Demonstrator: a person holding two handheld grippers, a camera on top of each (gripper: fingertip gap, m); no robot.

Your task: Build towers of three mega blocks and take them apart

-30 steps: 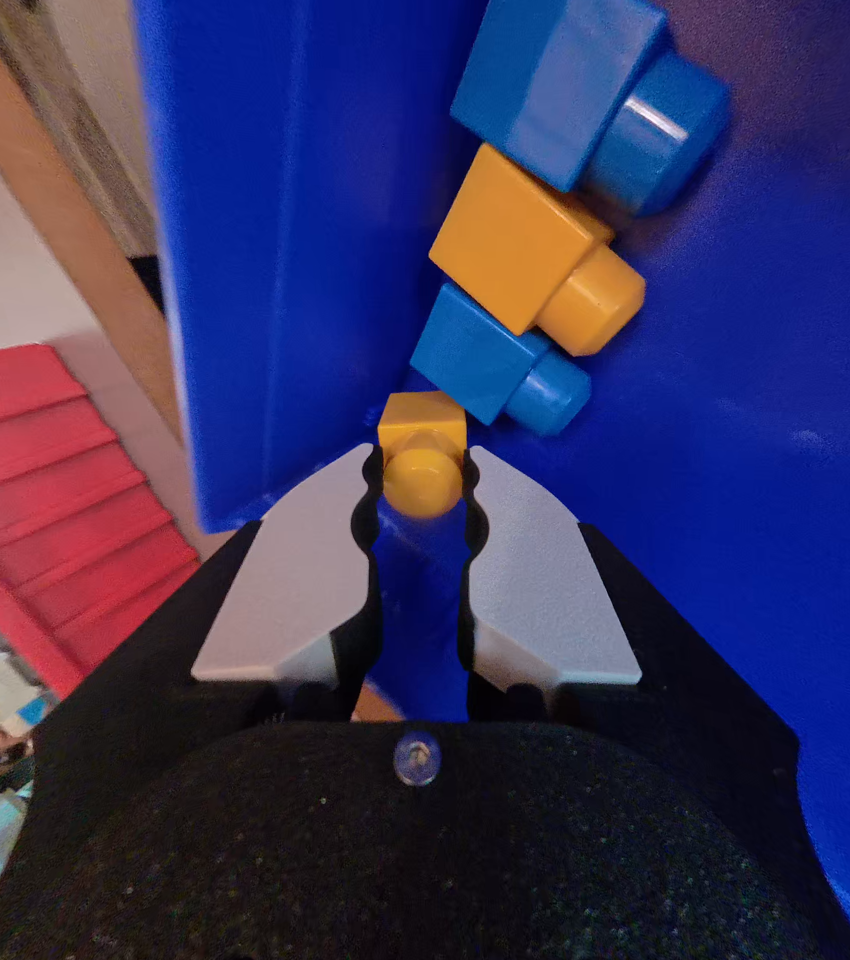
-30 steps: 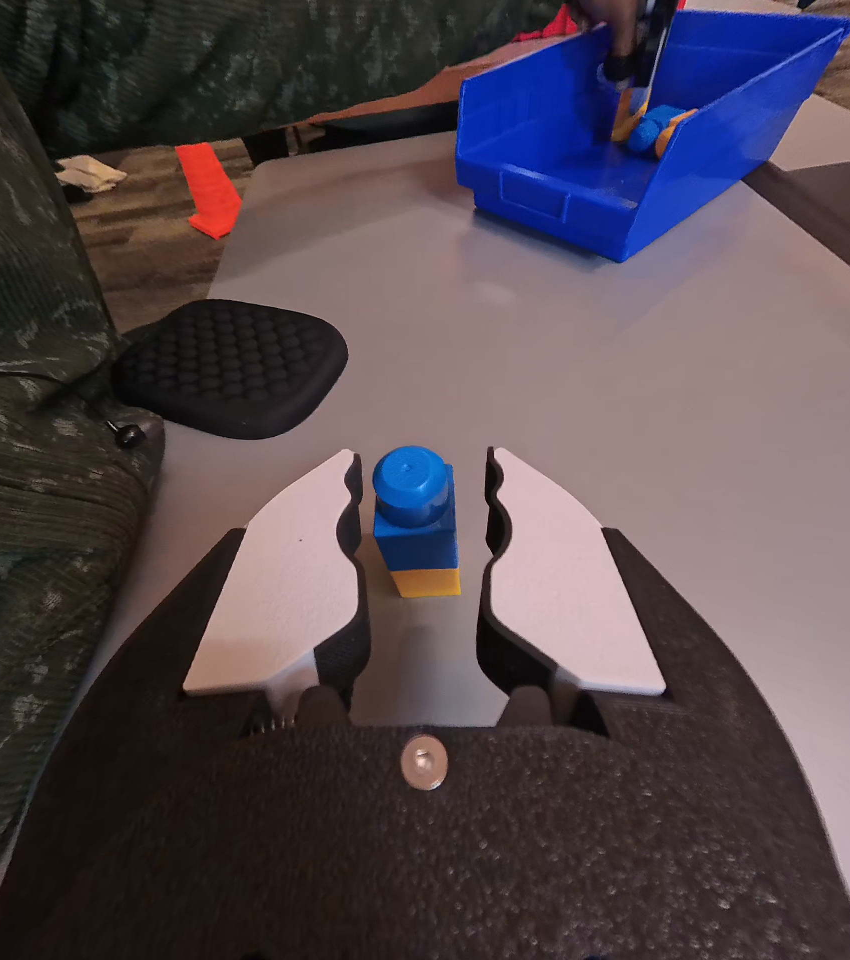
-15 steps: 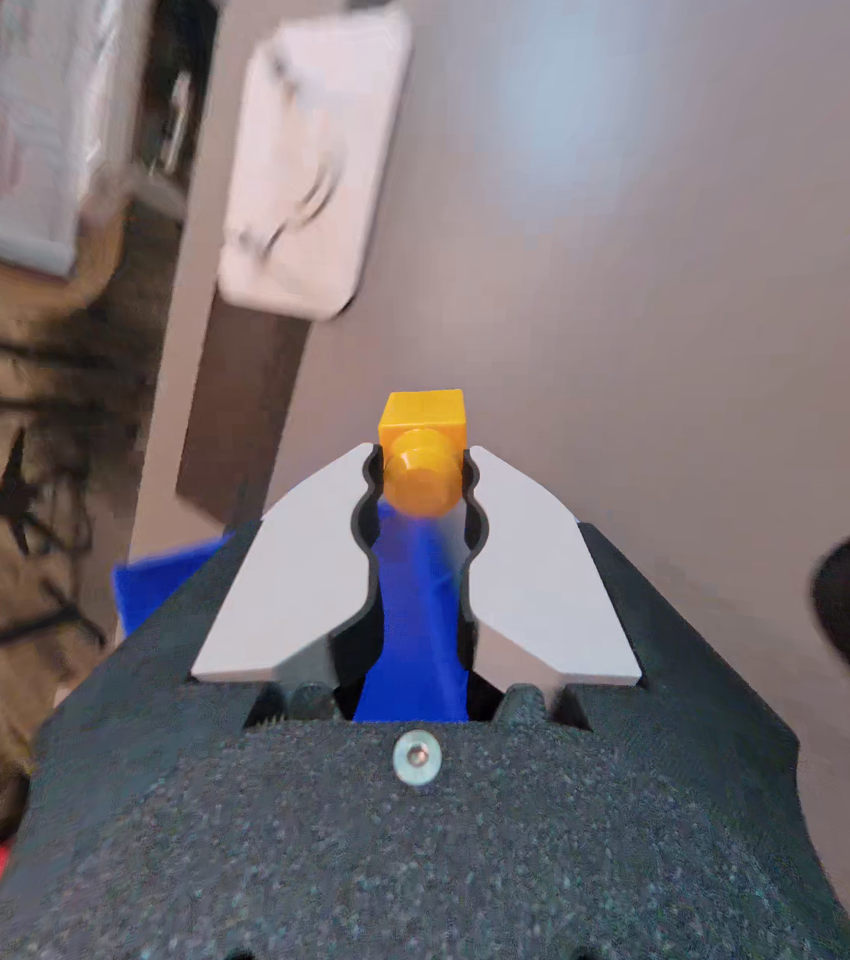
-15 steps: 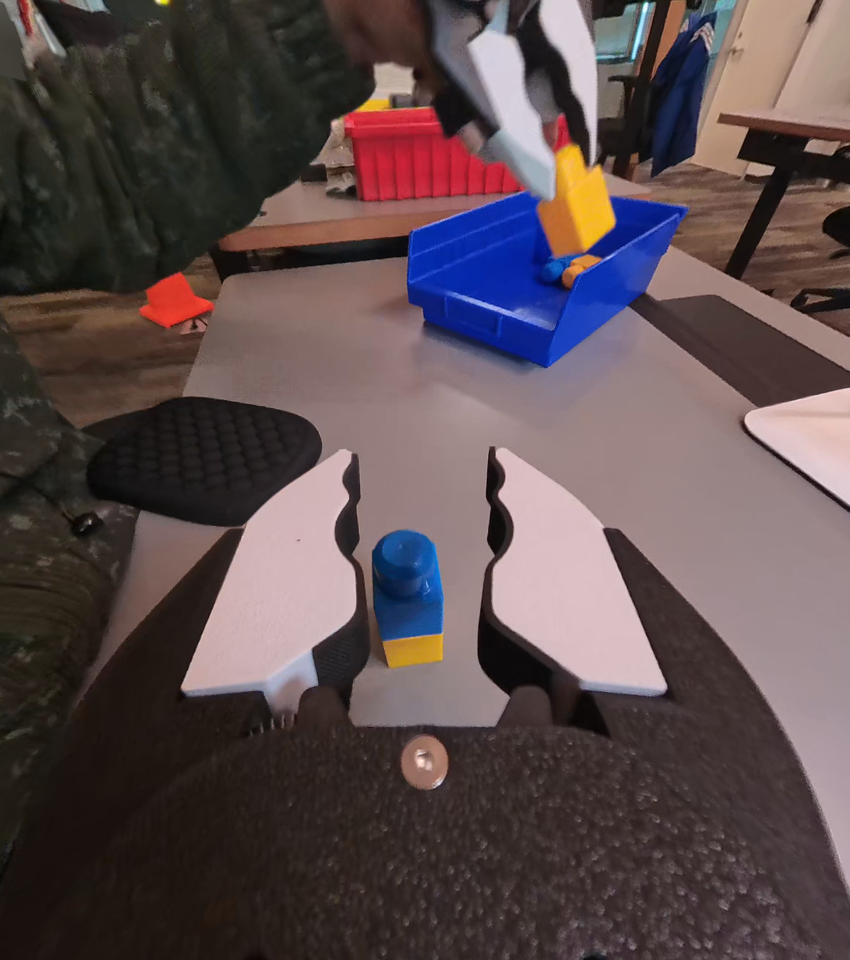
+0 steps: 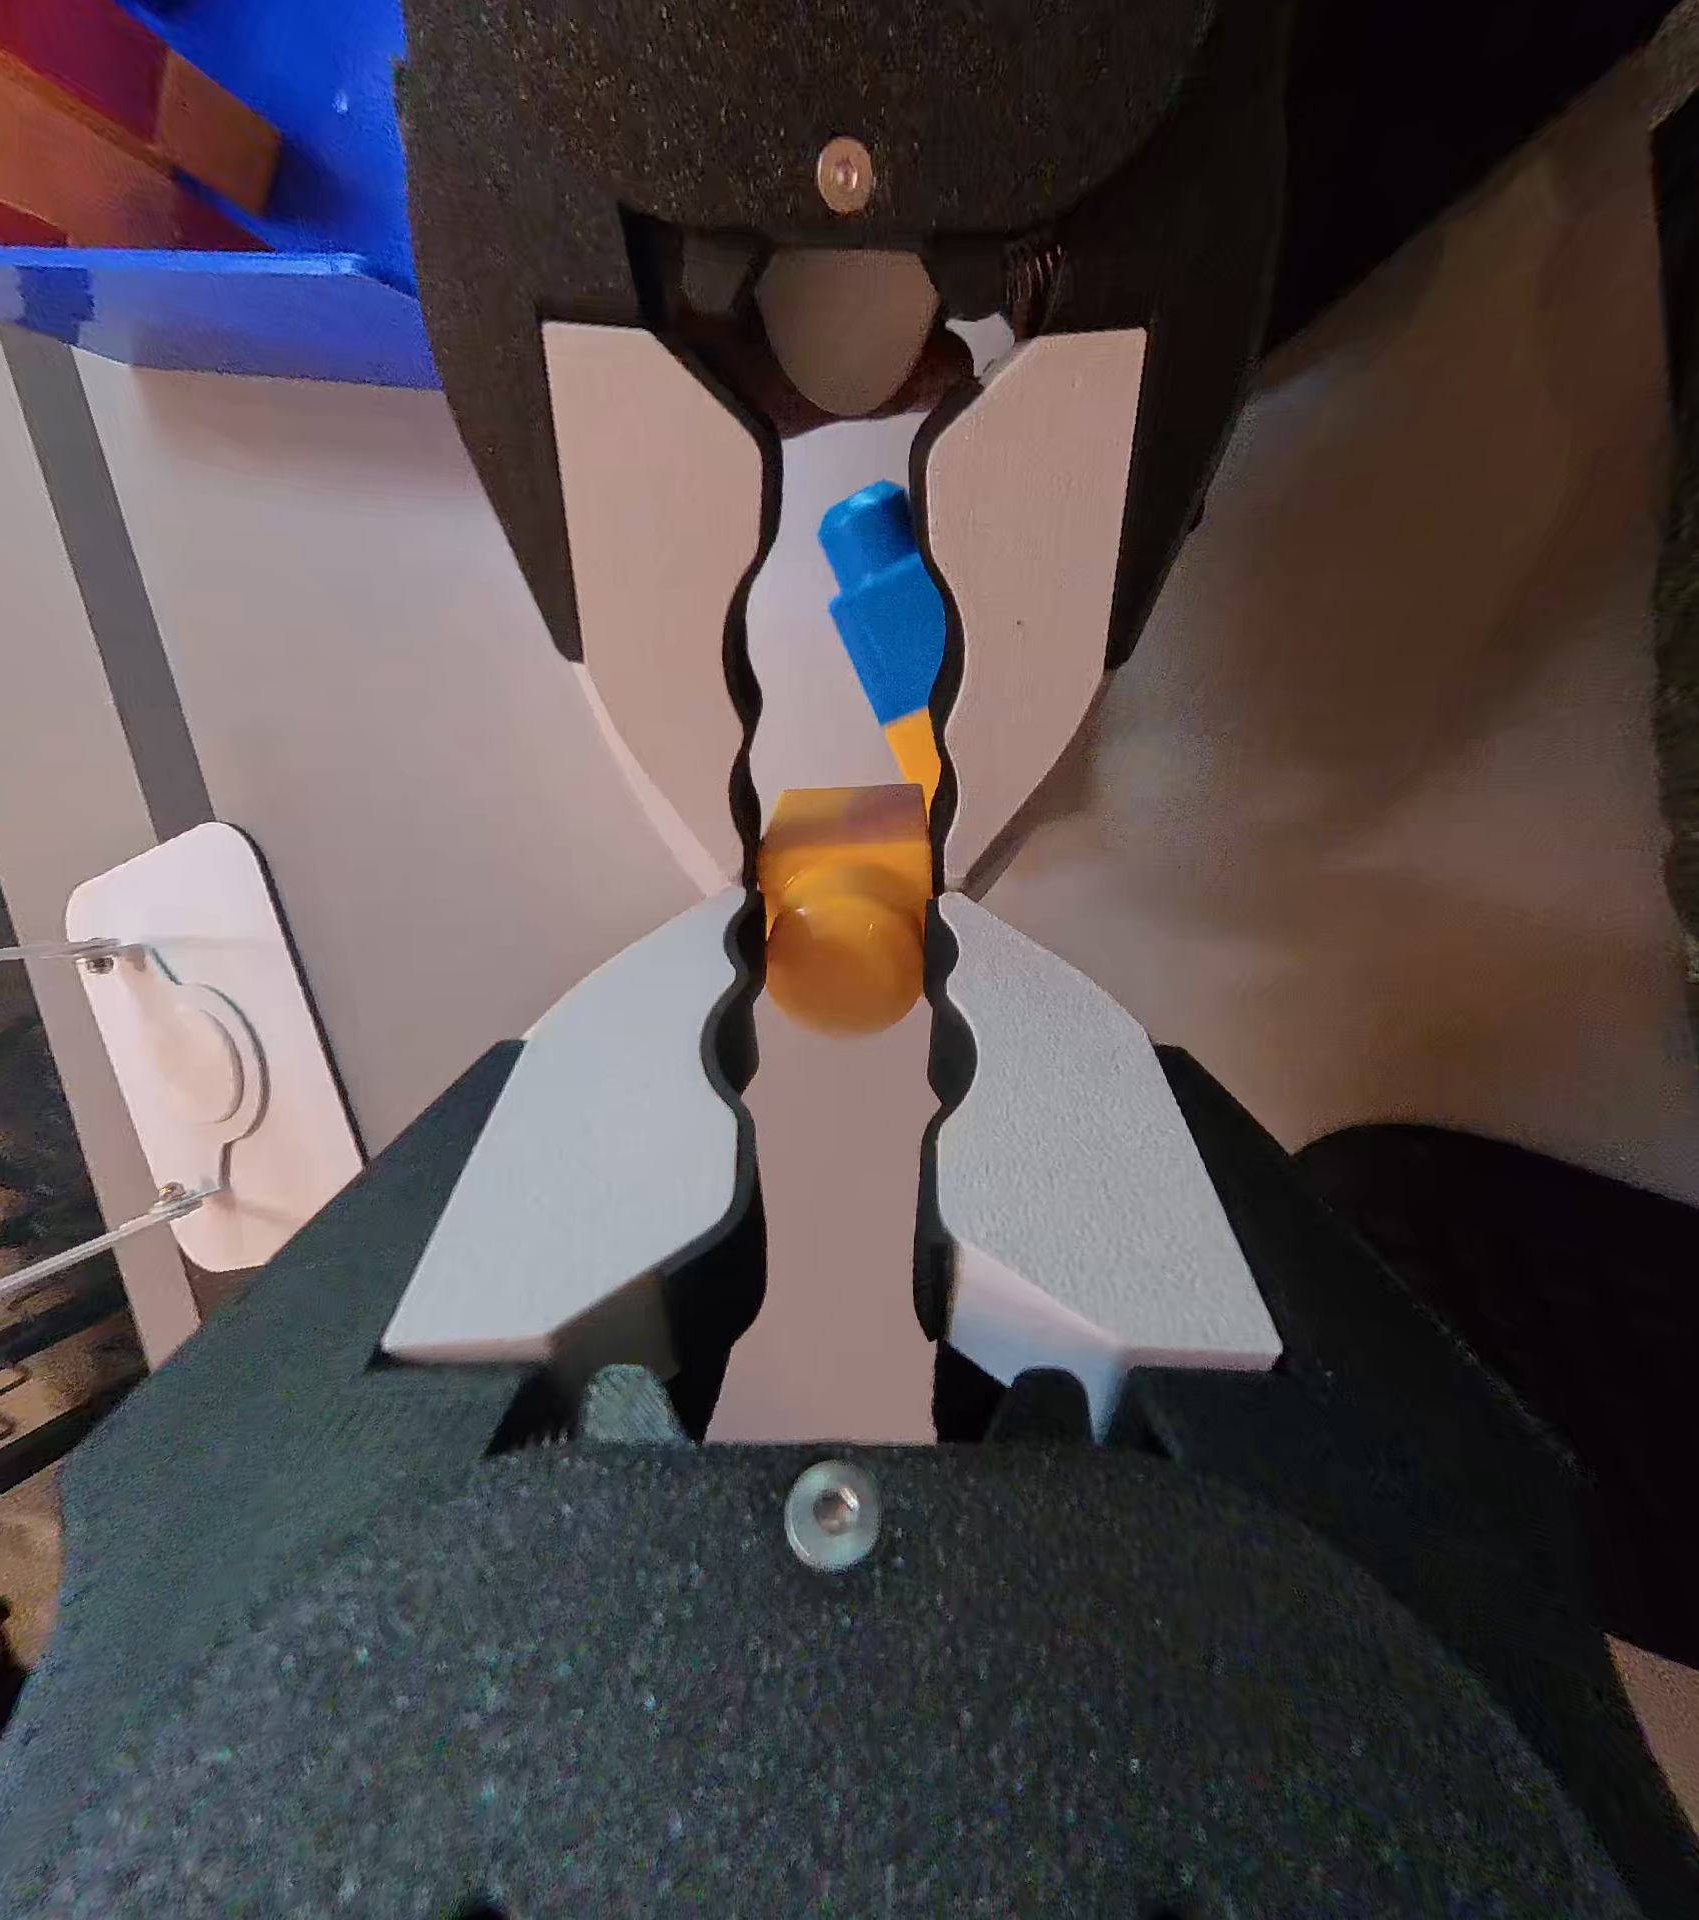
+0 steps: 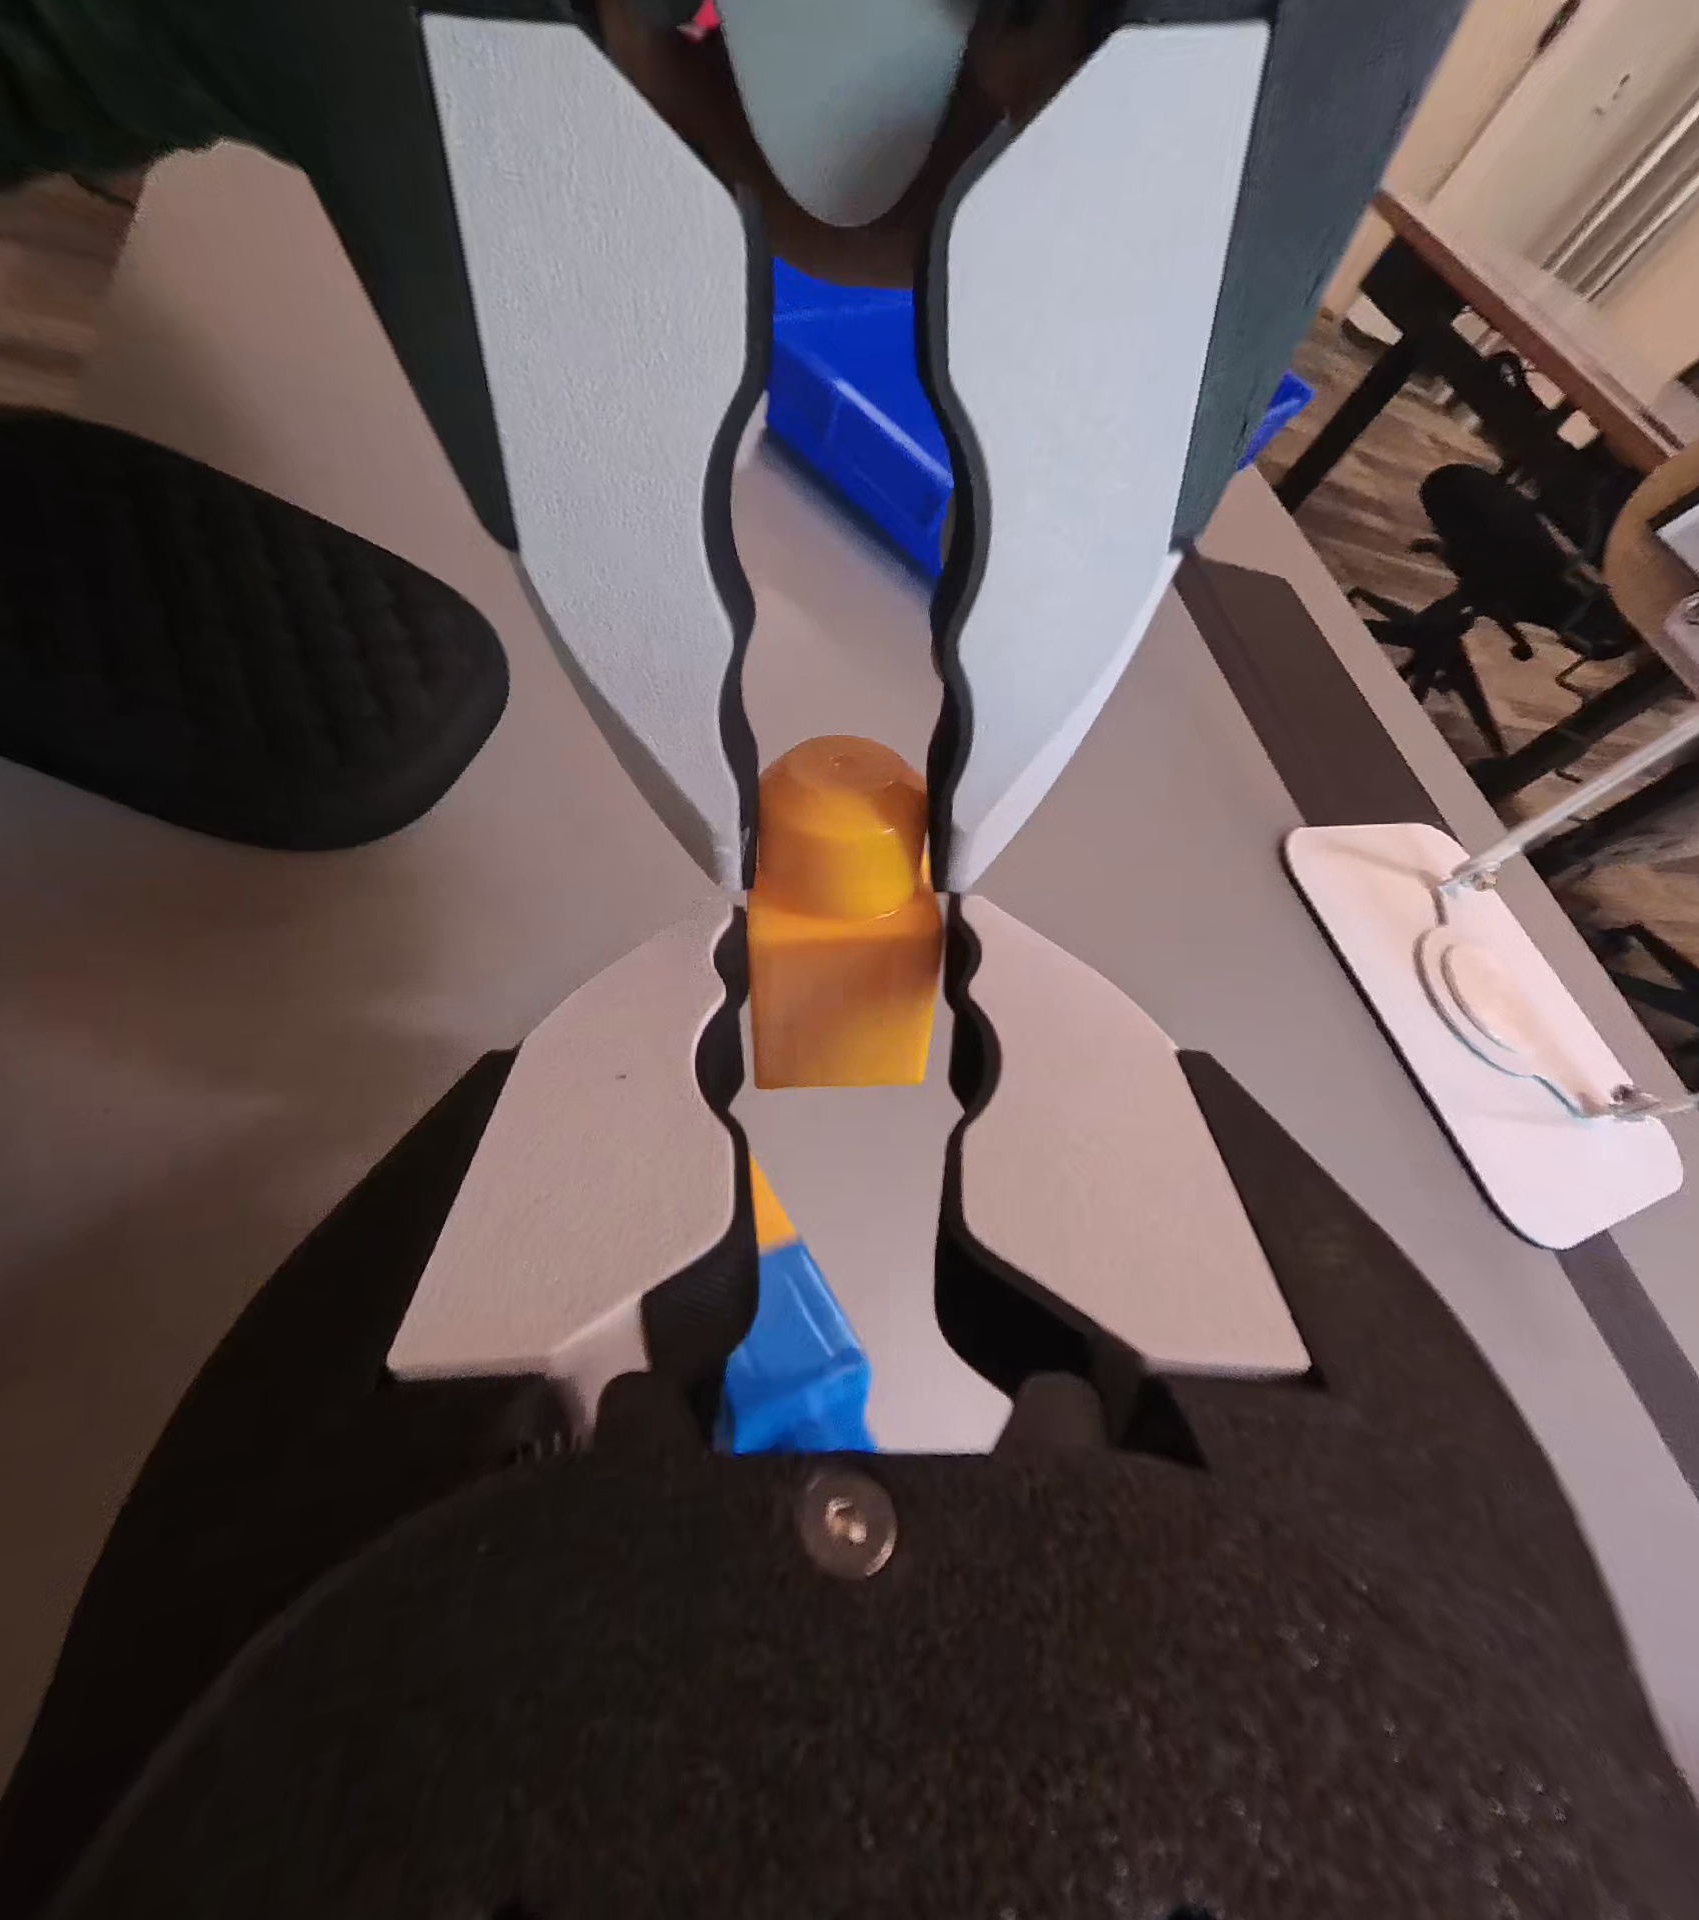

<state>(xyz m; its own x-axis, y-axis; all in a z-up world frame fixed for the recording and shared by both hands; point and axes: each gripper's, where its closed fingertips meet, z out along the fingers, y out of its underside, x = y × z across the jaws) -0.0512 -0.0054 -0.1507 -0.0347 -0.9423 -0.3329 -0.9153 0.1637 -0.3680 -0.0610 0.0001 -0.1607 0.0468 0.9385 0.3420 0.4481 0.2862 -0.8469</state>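
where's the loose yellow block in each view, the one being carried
Left wrist view: the yellow block sits at picture centre, clamped at the tips of the left tongs, stud toward the camera.
Right wrist view: the same block is at centre, stud away from the camera; the right tongs flank it.
Shared landmark: the blue-on-yellow stack on the grey table, beyond the block in the left view, nearer than it in the right.

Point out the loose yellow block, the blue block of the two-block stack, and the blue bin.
yellow block (image 6: pixel 840 997), right wrist view: its square front face.
blue block (image 5: pixel 886 623), left wrist view: its side face.
blue bin (image 6: pixel 840 405), right wrist view: its outer wall.
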